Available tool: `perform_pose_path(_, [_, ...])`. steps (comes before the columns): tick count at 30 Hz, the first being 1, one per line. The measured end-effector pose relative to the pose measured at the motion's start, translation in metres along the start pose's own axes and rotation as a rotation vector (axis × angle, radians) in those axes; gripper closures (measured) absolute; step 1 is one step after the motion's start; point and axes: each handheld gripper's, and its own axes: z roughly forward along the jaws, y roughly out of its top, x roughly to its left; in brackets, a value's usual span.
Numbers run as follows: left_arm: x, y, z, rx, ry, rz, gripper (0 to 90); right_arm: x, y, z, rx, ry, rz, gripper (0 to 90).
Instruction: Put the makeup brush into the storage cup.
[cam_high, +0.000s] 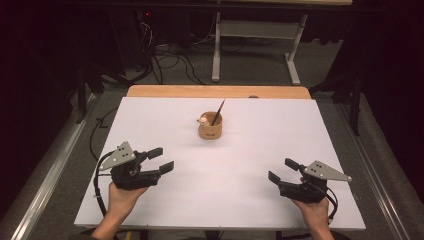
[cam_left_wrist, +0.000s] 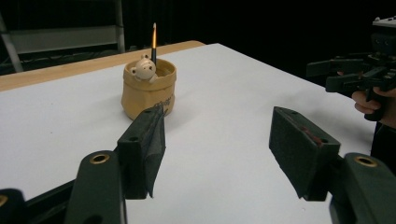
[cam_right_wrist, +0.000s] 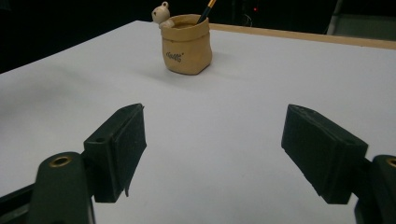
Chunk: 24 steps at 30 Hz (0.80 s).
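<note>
- A tan, sack-shaped ceramic pot (cam_high: 210, 128) stands upright on the white tabletop (cam_high: 220, 200), a little toward 12 o'clock from the table's middle in the high view.
- A thin dark pencil (cam_high: 218, 111) with an orange tip leans in the pot, its upper end tilted toward 1 o'clock.
- A small cream bear figure (cam_high: 203, 120) sits on the pot's rim at the 9 o'clock side.
- The pot bears small dark lettering (cam_right_wrist: 173, 55) on the wall facing the right gripper view.
- The left gripper (cam_high: 162, 159) lies at 7 o'clock from the pot, well apart from it, held in the person's left hand (cam_high: 123, 196); its jaws stand wide, nothing between them, pointing toward 2 o'clock.
- The right gripper (cam_high: 283, 169) sits at 4 o'clock from the pot, well apart, in the right hand (cam_high: 314, 209); its jaws are spread wide and empty, pointing toward 10 o'clock.
- A light wooden strip (cam_high: 220, 91) edges the table at 12 o'clock.
</note>
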Motion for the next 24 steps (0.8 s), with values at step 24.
perform_pose_path(24, [-0.004,-0.019,0.001,0.001,-0.004,-0.016,35.4,0.0,0.0,0.001,0.003,0.005,-0.001,23.5])
